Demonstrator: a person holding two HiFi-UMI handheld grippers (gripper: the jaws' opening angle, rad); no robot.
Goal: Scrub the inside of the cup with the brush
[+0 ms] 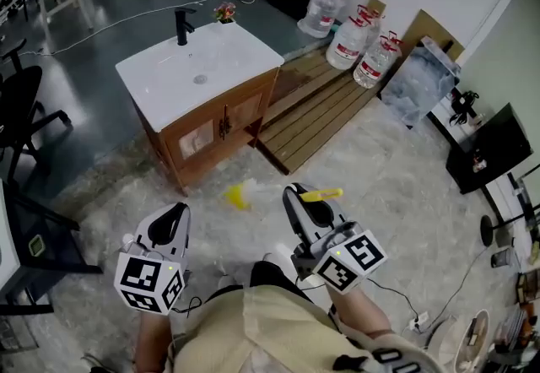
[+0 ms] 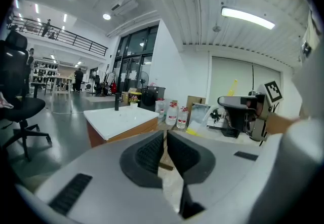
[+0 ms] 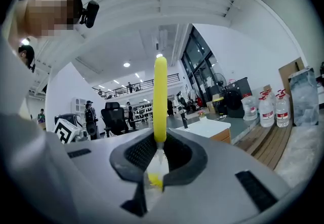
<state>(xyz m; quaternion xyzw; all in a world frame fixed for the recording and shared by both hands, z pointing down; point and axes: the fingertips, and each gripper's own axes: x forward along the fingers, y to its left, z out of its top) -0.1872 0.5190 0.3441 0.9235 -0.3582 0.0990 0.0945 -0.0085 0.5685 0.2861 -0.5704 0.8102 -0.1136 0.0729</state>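
Right tool clamps yellow brush; left tool closed, empty.

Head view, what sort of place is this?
Likely a big open lab or workshop hall, not a bathroom: a sink cabinet stands alone on the floor, water jugs stand by the wall, and an office chair sits at the left.

We have open floor from the left gripper and right gripper to the sink cabinet, which blocks the far left. A yellow object lies between. A wooden pallet adjoins the cabinet's right; water bottles stand beyond. An office chair bounds the left.
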